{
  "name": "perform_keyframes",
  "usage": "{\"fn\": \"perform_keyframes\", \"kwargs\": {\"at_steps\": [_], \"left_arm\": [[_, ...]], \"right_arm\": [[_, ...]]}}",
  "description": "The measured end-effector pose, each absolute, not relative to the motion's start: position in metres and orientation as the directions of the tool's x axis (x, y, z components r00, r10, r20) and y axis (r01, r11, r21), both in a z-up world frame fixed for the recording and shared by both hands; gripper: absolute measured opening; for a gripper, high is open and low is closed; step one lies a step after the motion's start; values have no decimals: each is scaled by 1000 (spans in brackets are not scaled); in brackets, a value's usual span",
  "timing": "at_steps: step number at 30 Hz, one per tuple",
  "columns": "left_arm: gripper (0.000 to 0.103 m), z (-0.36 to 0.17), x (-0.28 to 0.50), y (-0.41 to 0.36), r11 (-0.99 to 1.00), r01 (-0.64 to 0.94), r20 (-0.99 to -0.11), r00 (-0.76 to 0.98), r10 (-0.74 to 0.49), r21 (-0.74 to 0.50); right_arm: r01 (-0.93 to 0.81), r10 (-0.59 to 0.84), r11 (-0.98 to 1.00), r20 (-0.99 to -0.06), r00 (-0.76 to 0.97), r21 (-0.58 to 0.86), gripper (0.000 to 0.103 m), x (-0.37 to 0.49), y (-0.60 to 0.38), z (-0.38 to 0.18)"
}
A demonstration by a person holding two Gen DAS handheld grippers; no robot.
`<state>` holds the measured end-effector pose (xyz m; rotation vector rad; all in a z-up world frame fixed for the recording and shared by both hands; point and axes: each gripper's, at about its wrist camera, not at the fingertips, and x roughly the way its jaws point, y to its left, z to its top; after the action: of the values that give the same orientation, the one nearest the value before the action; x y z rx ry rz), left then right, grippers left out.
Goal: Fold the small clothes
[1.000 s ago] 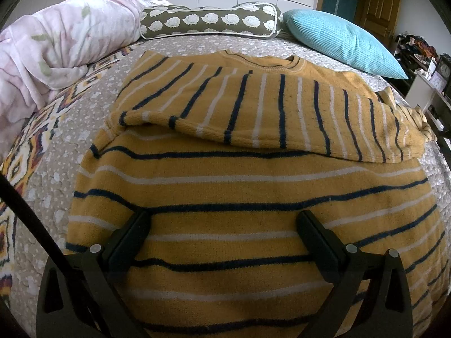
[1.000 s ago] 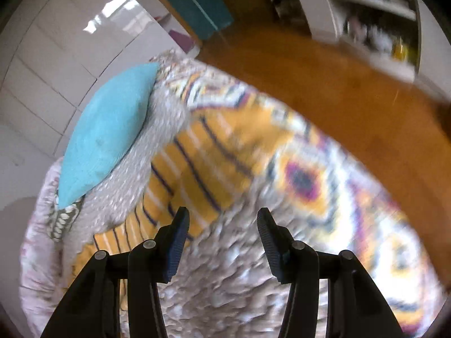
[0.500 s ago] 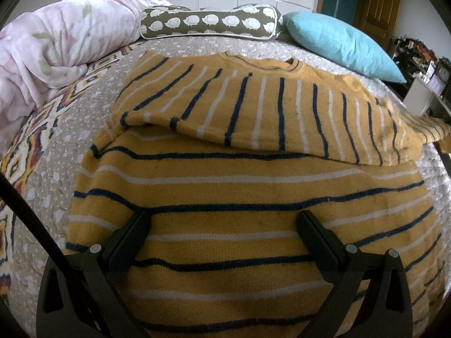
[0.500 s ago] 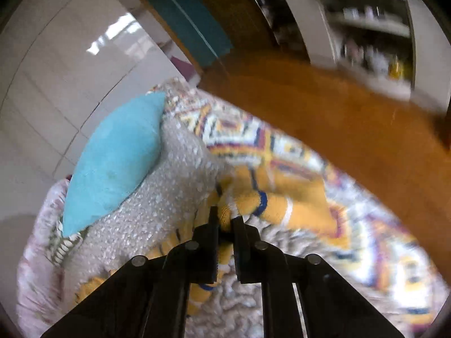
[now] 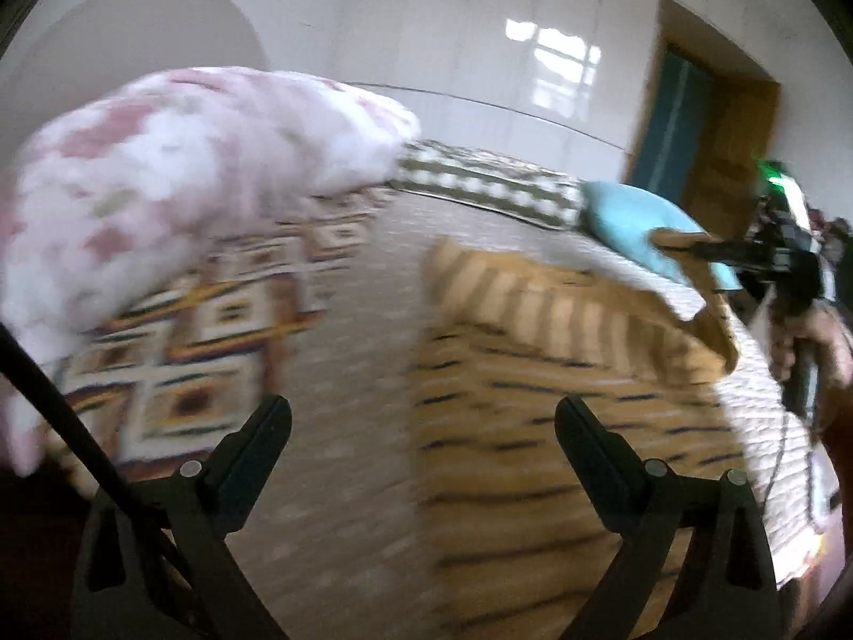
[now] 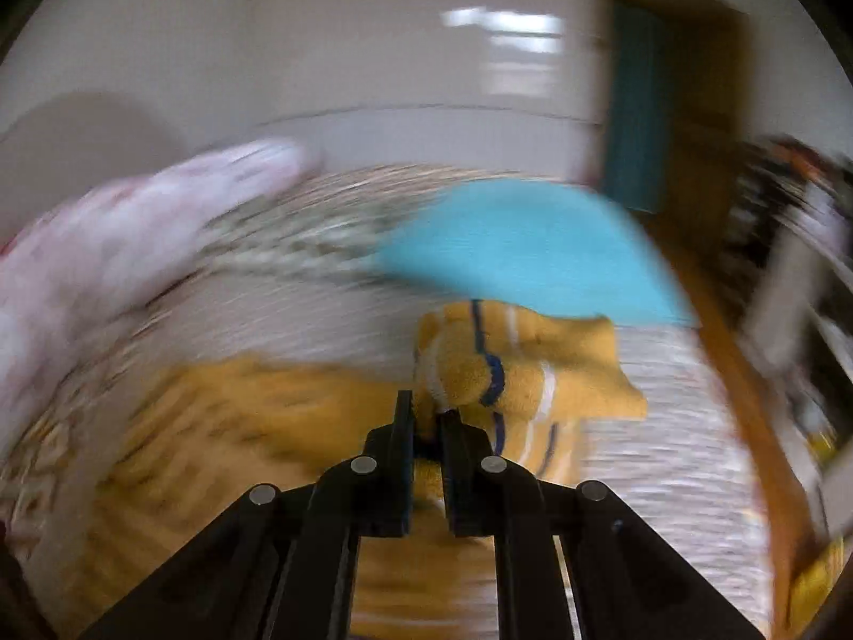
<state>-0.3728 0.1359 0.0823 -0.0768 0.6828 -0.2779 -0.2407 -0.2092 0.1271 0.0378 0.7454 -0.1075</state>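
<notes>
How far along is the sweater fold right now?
Done: one sleeve already lies folded across the yellow striped sweater on the bed. In hand: the right gripper is shut on the other sleeve, raised off the bedspread. The left gripper is open and holds nothing. Left: laying that sleeve across the body, then folding the body itself.

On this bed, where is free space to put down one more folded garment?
The grey speckled bedspread is bare between the pink floral duvet and the yellow striped sweater, below the green patterned bolster. The right side is crowded: the right gripper holds the sweater's sleeve in front of the turquoise pillow.
</notes>
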Motion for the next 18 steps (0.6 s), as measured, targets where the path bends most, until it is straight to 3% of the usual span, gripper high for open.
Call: {"fn": "perform_keyframes", "kwargs": {"at_steps": [3,7,11,13,18], "left_arm": [[99,74,-388,170,974,169,-618,753,-225,-149],[99,59,-391,197,976,137,-636,742,-213,-167],[99,51,-389,209,975,110,-623,754,-209,-194],[99,50,-390,210,967,111,-611,757,-233,-231],[99,52,-394,204,961,129,-602,756,-255,-245]], "right_arm": [[-62,-20,994,-733,680,-84,9,-205,-106,77],[-194,-104,943,-796,597,-269,12,-177,-17,4],[-264,-107,897,-752,650,-355,20,-189,16,-1],[-315,-89,871,-751,654,-378,29,-192,26,0],[-389,-2,861,-767,641,-327,31,-203,47,11]]}}
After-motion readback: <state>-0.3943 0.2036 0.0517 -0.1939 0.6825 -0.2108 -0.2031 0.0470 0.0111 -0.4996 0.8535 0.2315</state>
